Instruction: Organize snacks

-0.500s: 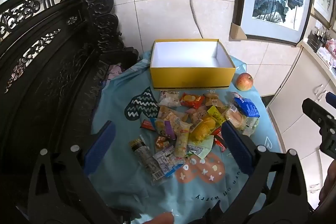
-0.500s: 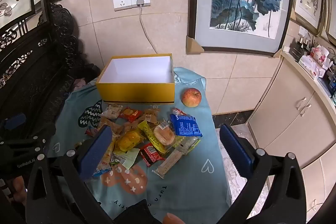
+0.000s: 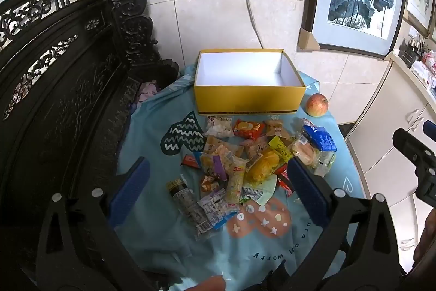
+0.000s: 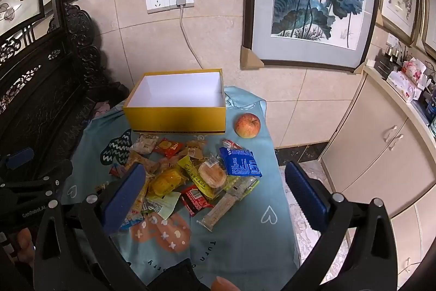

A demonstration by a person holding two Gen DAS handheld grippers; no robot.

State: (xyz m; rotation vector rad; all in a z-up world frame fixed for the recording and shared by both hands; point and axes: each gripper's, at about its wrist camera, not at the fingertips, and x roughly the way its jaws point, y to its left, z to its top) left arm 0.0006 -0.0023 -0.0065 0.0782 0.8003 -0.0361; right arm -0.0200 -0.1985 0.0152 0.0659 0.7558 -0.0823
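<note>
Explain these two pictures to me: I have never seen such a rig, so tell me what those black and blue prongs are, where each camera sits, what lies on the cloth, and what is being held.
No robot here: a person carries a two-finger tool in each hand, with a wide-angle camera on each looking forward along its blue-padded fingers. One picture comes from the left hand-held gripper, the other from the right hand-held gripper. Both stand wide open and hold nothing.

Below them a teal cloth covers a small table. On it lies a pile of wrapped snacks, including a blue packet. Behind the pile stands an open yellow box, empty and white inside, with an apple beside it. The snacks presumably belong in the box; none is in yet.
</note>
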